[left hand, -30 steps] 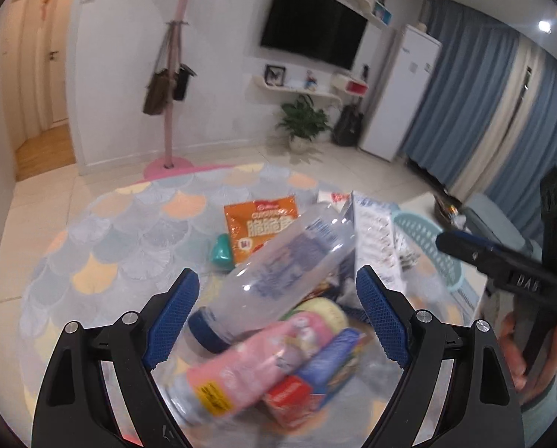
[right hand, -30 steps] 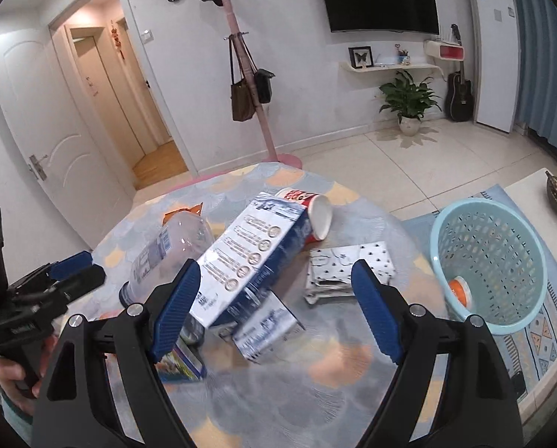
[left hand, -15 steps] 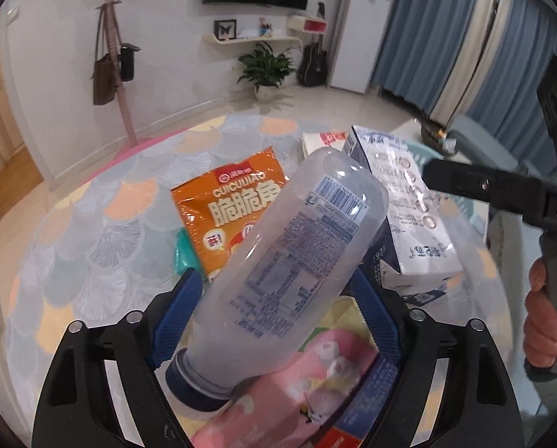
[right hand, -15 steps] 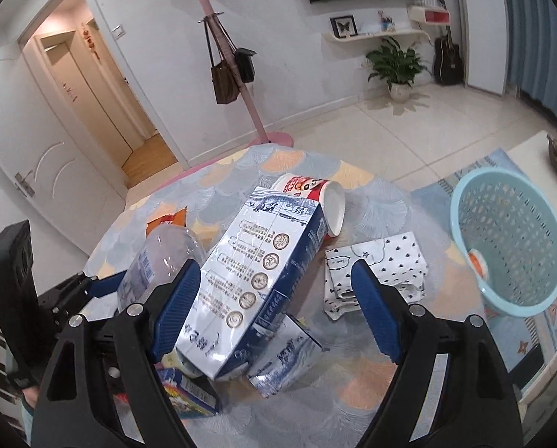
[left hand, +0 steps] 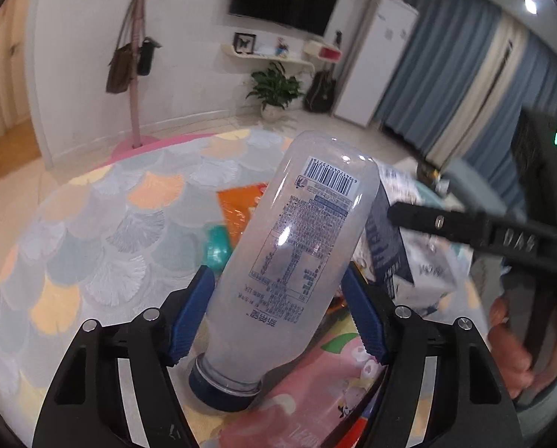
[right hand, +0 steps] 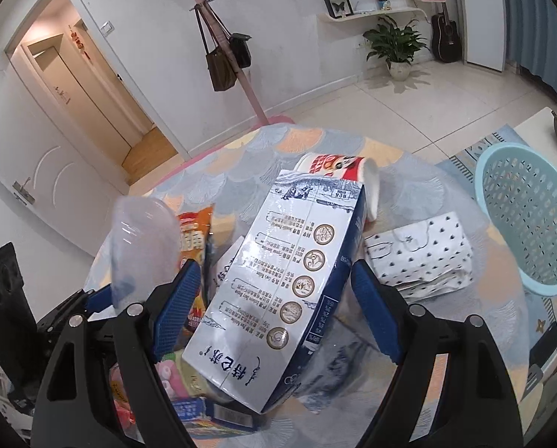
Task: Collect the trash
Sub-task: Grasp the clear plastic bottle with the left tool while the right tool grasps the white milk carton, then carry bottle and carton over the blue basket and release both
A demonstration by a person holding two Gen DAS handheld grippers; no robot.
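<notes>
A clear plastic bottle (left hand: pixel 297 242) with a dark blue cap stands tilted on the trash pile, cap toward the camera. My left gripper (left hand: pixel 278 276) has the bottle between its blue pads (left hand: pixel 188 317); the jaws are closing and both pads touch its sides. In the right wrist view the bottle (right hand: pixel 144 246) shows blurred at the left. My right gripper (right hand: pixel 274 267) is open around a blue and white carton (right hand: pixel 278 280), with gaps on both sides. The carton (left hand: pixel 390 261) lies right of the bottle.
An orange snack bag (left hand: pixel 241 205), a teal object (left hand: pixel 216 250) and a pink packet (left hand: pixel 315 392) lie on the round scale-patterned table (left hand: pixel 110 224). A red and white cup (right hand: pixel 338 171) and a dotted paper bag (right hand: pixel 420 254) lie beyond the carton. A light blue basket (right hand: pixel 520 216) stands right of the table.
The left gripper came down and forward around the bottle and narrowed onto it; the bottle now stands steeper. The right gripper moved closer over the carton, still wide.
</notes>
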